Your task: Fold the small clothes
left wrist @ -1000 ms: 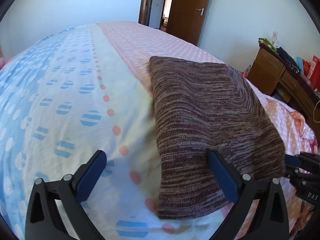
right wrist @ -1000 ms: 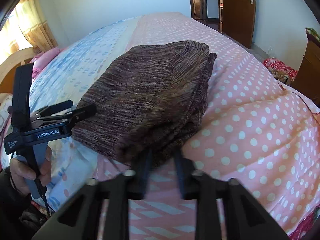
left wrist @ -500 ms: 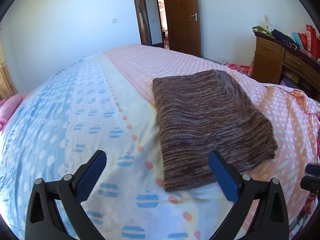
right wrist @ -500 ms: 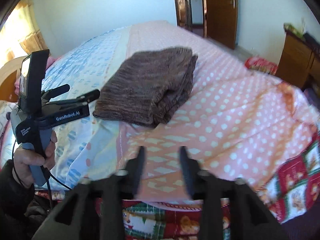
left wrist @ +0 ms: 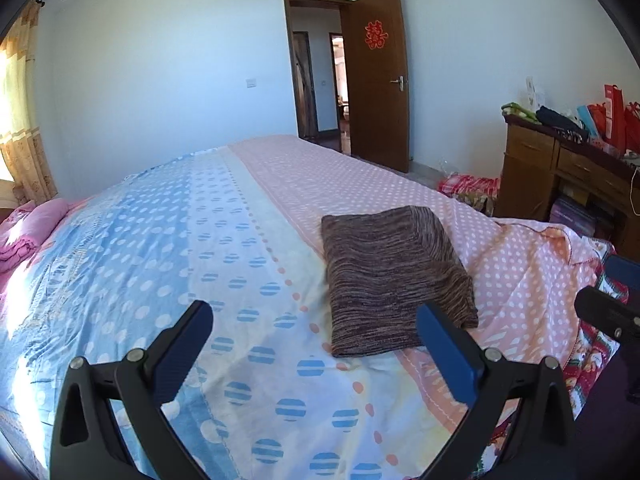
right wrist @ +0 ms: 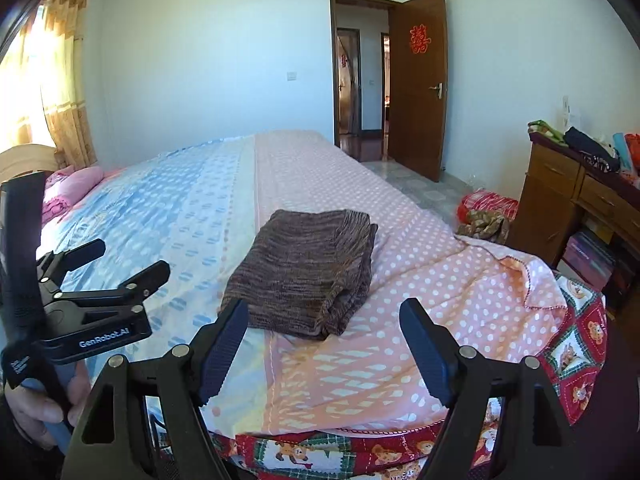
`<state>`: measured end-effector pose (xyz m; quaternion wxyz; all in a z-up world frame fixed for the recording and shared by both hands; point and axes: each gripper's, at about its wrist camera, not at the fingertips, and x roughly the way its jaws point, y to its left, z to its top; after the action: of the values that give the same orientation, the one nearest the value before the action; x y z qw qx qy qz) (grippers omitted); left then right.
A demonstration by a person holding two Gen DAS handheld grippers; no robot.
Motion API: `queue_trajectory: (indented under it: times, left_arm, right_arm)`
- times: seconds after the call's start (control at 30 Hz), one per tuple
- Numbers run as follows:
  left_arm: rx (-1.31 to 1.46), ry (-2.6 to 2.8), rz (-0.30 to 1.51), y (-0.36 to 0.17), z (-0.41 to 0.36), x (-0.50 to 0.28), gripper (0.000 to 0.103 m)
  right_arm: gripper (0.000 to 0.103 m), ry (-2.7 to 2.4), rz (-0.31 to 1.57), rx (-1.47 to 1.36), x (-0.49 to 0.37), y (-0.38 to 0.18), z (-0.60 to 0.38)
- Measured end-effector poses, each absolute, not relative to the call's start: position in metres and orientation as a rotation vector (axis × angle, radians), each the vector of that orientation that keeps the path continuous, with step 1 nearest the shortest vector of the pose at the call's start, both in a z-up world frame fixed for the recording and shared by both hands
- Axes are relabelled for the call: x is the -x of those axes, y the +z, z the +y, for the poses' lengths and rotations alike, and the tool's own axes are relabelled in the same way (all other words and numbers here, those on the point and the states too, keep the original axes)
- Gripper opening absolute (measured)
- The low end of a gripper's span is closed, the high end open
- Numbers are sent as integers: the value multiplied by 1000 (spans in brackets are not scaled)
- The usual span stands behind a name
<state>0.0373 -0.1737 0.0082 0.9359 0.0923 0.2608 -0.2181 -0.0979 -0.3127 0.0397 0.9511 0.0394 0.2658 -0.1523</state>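
- Left wrist view: the left gripper [left wrist: 314,324] hung above the near end of the bed, its blue-padded jaws spread wide with nothing between them.
- The folded brown knit garment [left wrist: 394,280] lay flat on the bedspread [left wrist: 200,240], on the pink dotted half just beside the pale stripe that parts pink from blue. It sat ahead of the gripper, nearer its right-hand finger, and apart from both fingers.
- At the right edge of this view a dark part of the right gripper [left wrist: 608,312] showed; its jaws could not be seen from here.
- Right wrist view: the right gripper [right wrist: 322,344] was also wide open and held nothing, with the garment [right wrist: 308,268] lying beyond its fingers, its stacked folded layers facing the camera on the right side.
- The left gripper [right wrist: 120,260] appeared at the left of this view, held by a hand [right wrist: 44,408] on its handle, jaws parted, clear of the cloth.
- A pink pillow [right wrist: 72,188] lay at the far left of the bed, and an open wooden door [right wrist: 420,80] stood behind. A wooden dresser [right wrist: 560,200] stood at the right.
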Motion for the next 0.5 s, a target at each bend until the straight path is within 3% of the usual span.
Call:
queue_trajectory:
  times: [0.13, 0.27, 0.5]
  left_arm:
    - [-155, -394, 492, 23, -162, -30, 103]
    - [-126, -369, 477, 31, -156, -23, 103]
    - [-210, -366, 433, 36, -166, -7, 103]
  right_arm:
    - [80, -314, 458, -60, 113, 63, -301]
    - [89, -340, 365, -11, 128, 81, -286]
    - [89, -366, 272, 76, 137, 93, -263]
